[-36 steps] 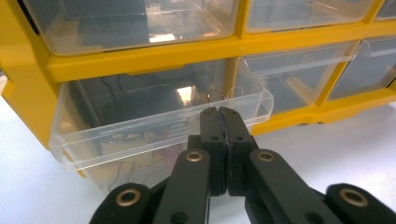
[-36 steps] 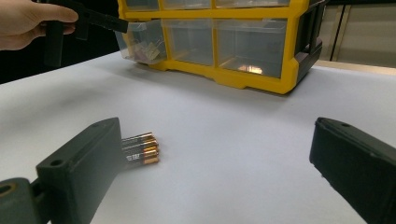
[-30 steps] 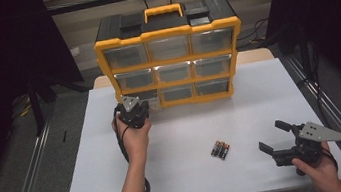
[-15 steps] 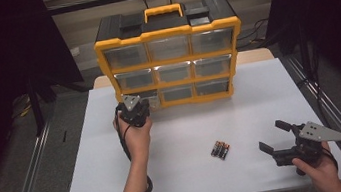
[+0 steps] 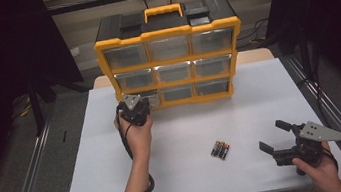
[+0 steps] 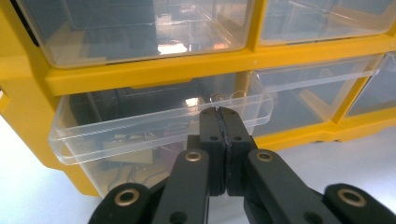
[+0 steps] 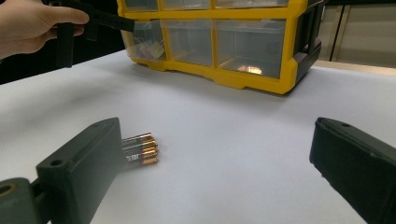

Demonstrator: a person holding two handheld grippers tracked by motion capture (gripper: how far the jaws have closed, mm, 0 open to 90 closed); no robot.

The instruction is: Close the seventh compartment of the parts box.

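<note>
Drawer (image 6: 159,123) at the bottom left of the organizer (image 5: 171,55) is slightly pulled out; left gripper (image 6: 219,112) is clamped on its front lip, right gripper (image 5: 279,137) hovers open near 3 batteries (image 5: 220,149).

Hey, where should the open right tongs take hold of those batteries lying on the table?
Grip the batteries across the pack's two long outer sides, near mid-length, coming straight down from above. They lie flat, side by side, on the white table, so only their tops and outer flanks are exposed. The right tongs likely need turning to match.

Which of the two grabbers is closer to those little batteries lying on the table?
The right gripper. It hovers open just beside the batteries, while the left gripper is farther back, pinching the bottom-left drawer of the yellow organizer.
</note>
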